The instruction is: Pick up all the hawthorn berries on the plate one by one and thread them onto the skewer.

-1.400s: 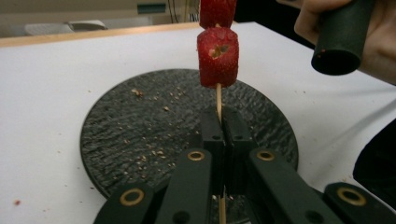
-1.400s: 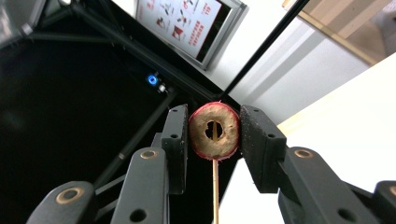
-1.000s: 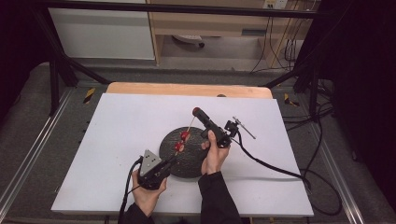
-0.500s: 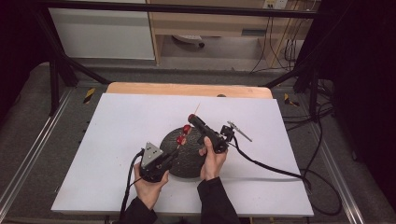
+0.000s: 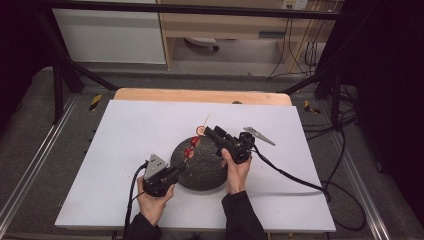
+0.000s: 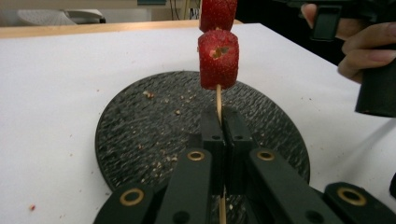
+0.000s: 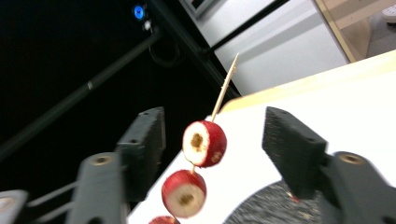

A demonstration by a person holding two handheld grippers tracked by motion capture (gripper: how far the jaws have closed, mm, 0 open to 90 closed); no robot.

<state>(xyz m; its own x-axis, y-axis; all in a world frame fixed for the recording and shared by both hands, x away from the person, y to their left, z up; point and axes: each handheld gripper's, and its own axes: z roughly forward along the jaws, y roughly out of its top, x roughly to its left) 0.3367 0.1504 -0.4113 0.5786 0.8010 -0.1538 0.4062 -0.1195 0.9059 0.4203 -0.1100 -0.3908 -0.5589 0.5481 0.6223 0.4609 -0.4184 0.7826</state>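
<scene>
Pinching the skewer (image 6: 218, 100) near its lower end, the left tongs (image 6: 218, 122) hold it tilted over the dark plate (image 6: 140, 126); the right tongs (image 7: 212, 140) (just opening) straddle its top strawberry slice (image 7: 204, 143) without touching.

Two black handheld rigs here: the left tool (image 5: 176, 170) carries a grey three-cornered plate on top, and a black cable trails from its rear. The right tool (image 5: 209, 131) is all black too, its thick black cable snaking off behind. Up close, flat black jaw arms show brass-ringed pivots and small dark screws. Dark sleeves cover both forearms.
</scene>
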